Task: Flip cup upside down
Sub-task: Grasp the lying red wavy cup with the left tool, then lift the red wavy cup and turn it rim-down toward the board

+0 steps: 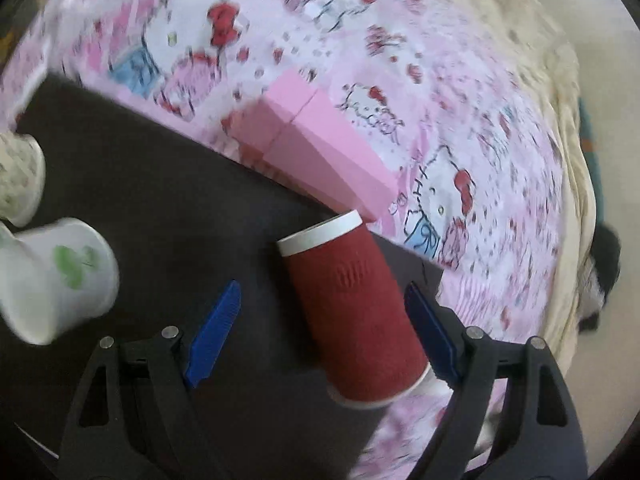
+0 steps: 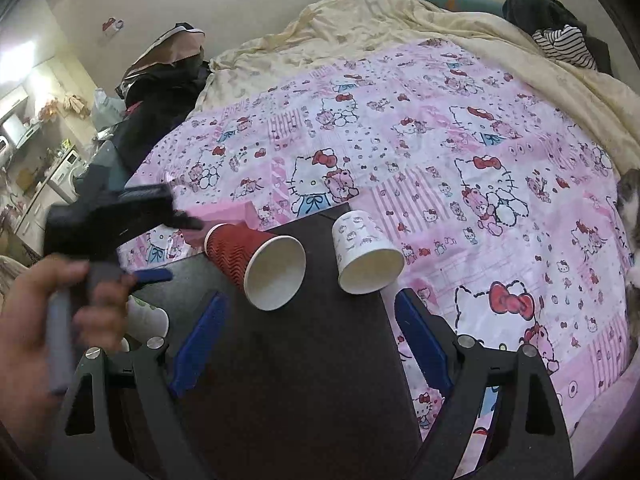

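Observation:
A dark red ribbed paper cup [image 1: 356,312] lies on its side on the black board [image 1: 168,200]. My left gripper [image 1: 324,304] is open; the cup lies between its blue fingers [image 1: 216,332], close to the right finger, with a gap to the left one. In the right wrist view the red cup [image 2: 256,264] lies with its mouth toward the camera, the blurred left gripper [image 2: 156,252] behind it. My right gripper [image 2: 308,316] is open and empty, nearer than the cups.
A white Hello Kitty cup [image 2: 366,258] lies on its side at the board's right edge. Two more white cups [image 1: 56,280] lie at the left. A pink box [image 1: 316,152] rests on the Hello Kitty sheet [image 2: 400,140]. Clothes and a cat [image 2: 630,216] sit around the bed.

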